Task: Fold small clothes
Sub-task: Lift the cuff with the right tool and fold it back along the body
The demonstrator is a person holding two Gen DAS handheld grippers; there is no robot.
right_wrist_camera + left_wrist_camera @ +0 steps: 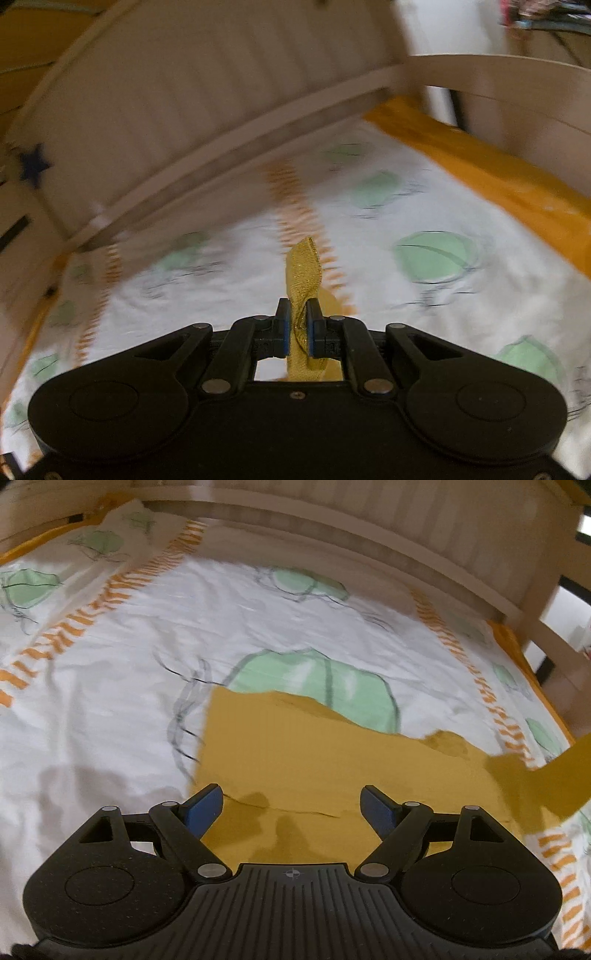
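Mustard garment [314, 760] lies mostly flat on the bed sheet [110, 686], centre to lower right of the left wrist view. Its left edge runs straight, its top edge is uneven, and a crease crosses it near the bottom. From its 3 o'clock side a strip of the same cloth rises off the sheet and leaves the frame at the right edge.

Right gripper [297, 328]: jaws clamped tight on a narrow, glittery gold-yellow band of the garment [303, 269]. The band sticks up past the blue pads [283, 328] toward 12 o'clock, twisted; the rest hangs below the jaws.

Left gripper [291, 805]: jaws spread wide, nothing between them, above the garment's near part. Contact with the cloth can't be judged.

Sheet is white with green shapes and orange dashed stripes [92, 605]. Pale wooden bed rail [369, 524] curves across 12 o'clock in both views. Orange mattress edge [480, 166] sits at 2 o'clock in the right wrist view. Both frames are motion-blurred.
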